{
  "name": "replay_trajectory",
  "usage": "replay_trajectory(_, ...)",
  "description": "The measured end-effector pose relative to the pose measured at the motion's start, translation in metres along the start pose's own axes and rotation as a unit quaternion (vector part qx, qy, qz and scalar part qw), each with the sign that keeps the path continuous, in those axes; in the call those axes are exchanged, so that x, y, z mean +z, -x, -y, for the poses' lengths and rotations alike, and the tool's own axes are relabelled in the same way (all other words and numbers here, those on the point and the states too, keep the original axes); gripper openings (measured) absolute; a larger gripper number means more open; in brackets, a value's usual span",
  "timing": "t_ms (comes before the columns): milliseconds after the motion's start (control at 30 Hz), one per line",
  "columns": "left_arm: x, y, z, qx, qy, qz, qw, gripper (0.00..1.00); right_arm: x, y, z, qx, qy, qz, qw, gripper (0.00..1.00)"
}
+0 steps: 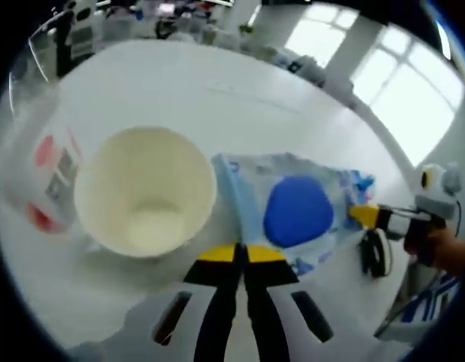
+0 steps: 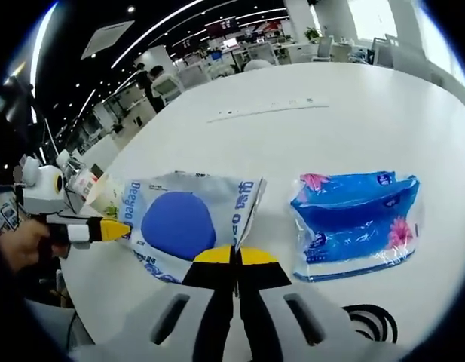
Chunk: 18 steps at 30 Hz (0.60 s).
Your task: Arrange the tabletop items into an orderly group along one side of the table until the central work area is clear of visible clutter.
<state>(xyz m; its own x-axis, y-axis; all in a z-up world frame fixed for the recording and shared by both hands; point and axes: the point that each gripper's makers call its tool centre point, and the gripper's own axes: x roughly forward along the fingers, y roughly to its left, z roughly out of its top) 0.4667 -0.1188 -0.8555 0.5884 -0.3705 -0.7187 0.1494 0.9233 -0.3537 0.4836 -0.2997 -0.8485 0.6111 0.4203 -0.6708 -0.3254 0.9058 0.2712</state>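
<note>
A flat plastic packet (image 1: 296, 211) (image 2: 179, 222) with a big blue oval lies on the white table (image 1: 217, 98). My left gripper (image 1: 240, 253) is shut, and the packet's near corner runs into its yellow tips. From the right edge of the left gripper view, my right gripper (image 1: 362, 215), held by a hand (image 1: 443, 253), meets the packet's far edge. In the right gripper view my right gripper (image 2: 234, 255) is shut on the packet's raised edge, and my left gripper (image 2: 115, 230) touches its opposite end. A cream paper cup (image 1: 145, 192) stands upright, left of the packet.
A white bottle (image 1: 36, 181) with red labels sits left of the cup. A blue tissue pack (image 2: 356, 219) lies to the right of the packet, with a coiled black cable (image 2: 368, 320) (image 1: 374, 253) near it. Desks and chairs stand beyond the table's far edge.
</note>
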Motion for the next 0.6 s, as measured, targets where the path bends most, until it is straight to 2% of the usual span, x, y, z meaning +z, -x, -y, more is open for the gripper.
replay_trajectory(233,0.0010,-0.0044,-0.0032,0.006,0.014,0.021,0.9997,0.00,0.0025,-0.0038,0.0049,-0.011,0.011,0.014,0.9998,0.00)
replay_trajectory(600,0.0003,-0.0067,-0.0058,0.005,0.026,0.027,0.9993,0.00,-0.0014,-0.0077,0.0112,-0.024,0.022,0.014,0.9994,0.01)
